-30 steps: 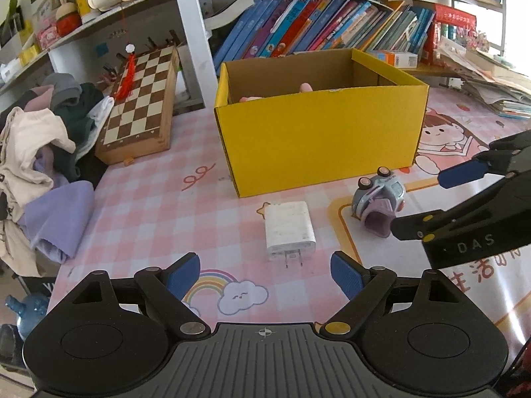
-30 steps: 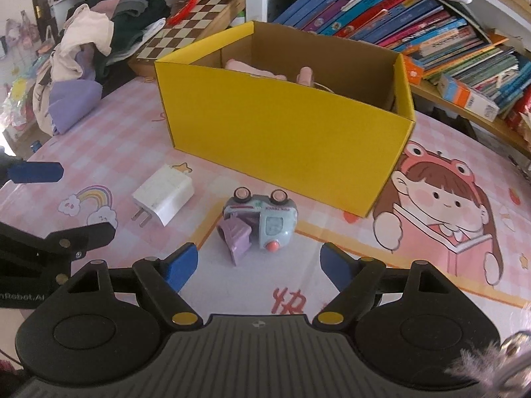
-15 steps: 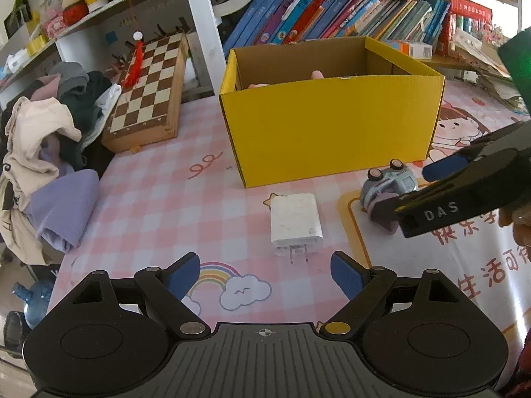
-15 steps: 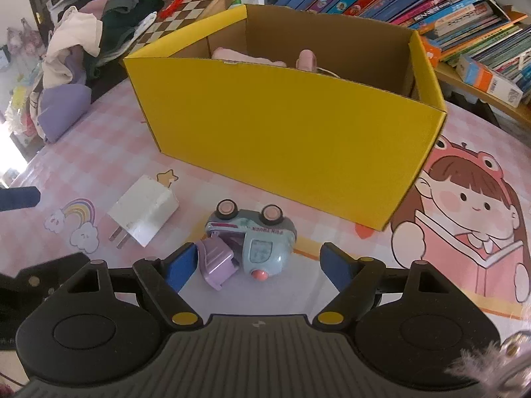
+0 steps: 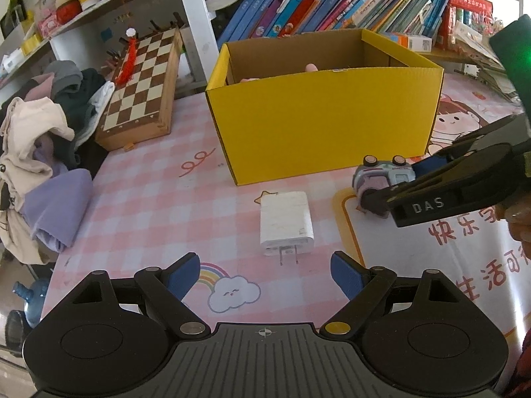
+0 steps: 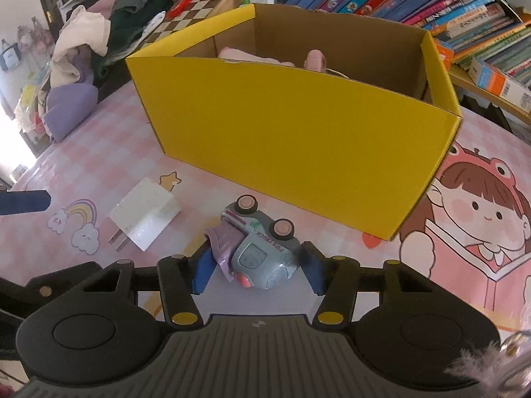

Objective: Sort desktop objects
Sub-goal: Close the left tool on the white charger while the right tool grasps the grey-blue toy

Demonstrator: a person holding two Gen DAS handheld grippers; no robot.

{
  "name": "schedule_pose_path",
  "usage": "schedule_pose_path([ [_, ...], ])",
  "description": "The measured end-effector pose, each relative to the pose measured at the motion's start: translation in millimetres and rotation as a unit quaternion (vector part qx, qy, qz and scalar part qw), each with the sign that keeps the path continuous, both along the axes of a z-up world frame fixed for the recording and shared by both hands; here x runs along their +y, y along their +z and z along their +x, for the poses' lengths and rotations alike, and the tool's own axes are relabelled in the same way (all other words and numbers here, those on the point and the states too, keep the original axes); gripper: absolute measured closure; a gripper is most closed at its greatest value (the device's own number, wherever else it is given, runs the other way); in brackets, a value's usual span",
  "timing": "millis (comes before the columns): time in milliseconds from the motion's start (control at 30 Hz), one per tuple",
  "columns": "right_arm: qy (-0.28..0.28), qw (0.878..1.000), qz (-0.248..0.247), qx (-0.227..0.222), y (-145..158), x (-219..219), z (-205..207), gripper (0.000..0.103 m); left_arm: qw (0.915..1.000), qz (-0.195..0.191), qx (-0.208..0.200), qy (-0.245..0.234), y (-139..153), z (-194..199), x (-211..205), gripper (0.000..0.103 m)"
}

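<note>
Table [image 6: 99, 152]: pink checked cover with cartoon prints; it bears everything below and lies under both grippers.

Yellow box [image 6: 292, 152]: open-topped carton standing just ahead of the right gripper, beyond the toy. Pink items already lie inside, so it is judged to be the sorting bin. Its near wall is tall, so the toy should be lifted above the rim before it is carried forward.

Right gripper [image 6: 257, 273]: pointed steeply down at the table, its jaws closing, with the toy truck between the blue pads. The left pad touches the toy's purple part; the right pad appears to meet its grey body, though firm pressure cannot be confirmed.

Left gripper [image 5: 265, 277]: jaws wide apart and holding nothing; the charger lies just ahead of its fingertips, centred between them.

White charger [image 5: 287, 222]: flat on the table, prongs toward the left gripper. Judged the next item for that gripper.

Toy truck [image 6: 259, 248]: grey-blue, on its side, wheels toward the box. It lies skewed across the right gripper's jaws.

Purple part [image 6: 222, 248]: a flap or bucket on the truck, against the left pad. It may hinge and yield, so closing fully on the solid body before lifting is advised.
</note>
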State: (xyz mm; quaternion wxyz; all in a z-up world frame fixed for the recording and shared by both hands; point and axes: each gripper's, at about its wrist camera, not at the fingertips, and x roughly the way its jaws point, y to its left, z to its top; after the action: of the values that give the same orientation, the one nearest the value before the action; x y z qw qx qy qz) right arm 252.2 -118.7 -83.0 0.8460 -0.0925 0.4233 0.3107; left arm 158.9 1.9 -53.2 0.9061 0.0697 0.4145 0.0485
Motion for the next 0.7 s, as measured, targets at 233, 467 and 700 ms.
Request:
schedule_pose_path([
  [233,-0.003,1.0,0.001,-0.006,7,-14,-9,0.056,0.9999,-0.01,0.002,-0.004,-6,12,-4,0.015],
  [467,-0.001,1.0,-0.009,-0.009,8,-26,-13,0.056,0.9999,-0.014,-0.001,-0.007,-13,31,-8,0.017],
  [700,-0.001,1.0,-0.005,-0.007,7,-28,-10,0.056,0.9999,-0.015,0.007,0.002,-19,42,-4,0.017],
])
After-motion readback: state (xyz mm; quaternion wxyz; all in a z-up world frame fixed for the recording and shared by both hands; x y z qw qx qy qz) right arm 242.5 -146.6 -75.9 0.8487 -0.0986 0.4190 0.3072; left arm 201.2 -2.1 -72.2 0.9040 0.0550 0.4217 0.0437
